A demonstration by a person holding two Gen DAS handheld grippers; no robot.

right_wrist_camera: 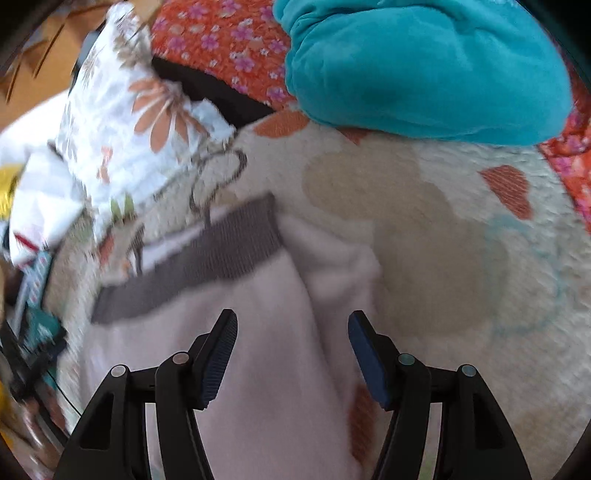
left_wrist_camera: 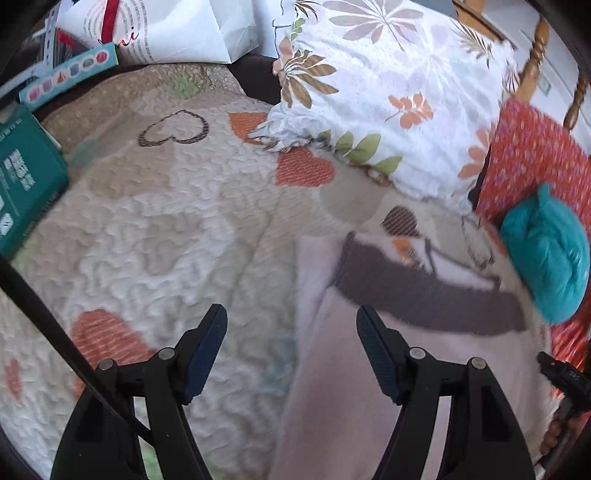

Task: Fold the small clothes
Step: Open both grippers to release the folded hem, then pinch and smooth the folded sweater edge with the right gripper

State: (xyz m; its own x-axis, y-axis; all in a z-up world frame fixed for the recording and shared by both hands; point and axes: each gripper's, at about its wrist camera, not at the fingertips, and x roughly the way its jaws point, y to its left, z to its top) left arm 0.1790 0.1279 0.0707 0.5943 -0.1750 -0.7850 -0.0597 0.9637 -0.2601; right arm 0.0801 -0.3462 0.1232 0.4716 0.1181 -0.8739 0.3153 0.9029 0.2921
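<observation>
A small pale pink garment (left_wrist_camera: 369, 387) with a grey ribbed waistband (left_wrist_camera: 424, 291) lies flat on the quilted bedspread (left_wrist_camera: 166, 221). It also shows in the right wrist view (right_wrist_camera: 266, 350), waistband (right_wrist_camera: 199, 262) at the far end. My left gripper (left_wrist_camera: 291, 314) is open and empty, over the garment's left edge. My right gripper (right_wrist_camera: 293, 317) is open and empty, over the garment's right part. A teal fleece garment (right_wrist_camera: 424, 66) lies bunched beyond the pink one; it also shows in the left wrist view (left_wrist_camera: 550, 251).
A floral pillow (left_wrist_camera: 388, 92) and an orange flowered cushion (left_wrist_camera: 535, 158) lie at the head of the bed. A green box (left_wrist_camera: 26, 177), a game box (left_wrist_camera: 66, 72) and white paper bags (left_wrist_camera: 166, 29) sit at the far left. A wooden headboard post (left_wrist_camera: 535, 55) stands behind.
</observation>
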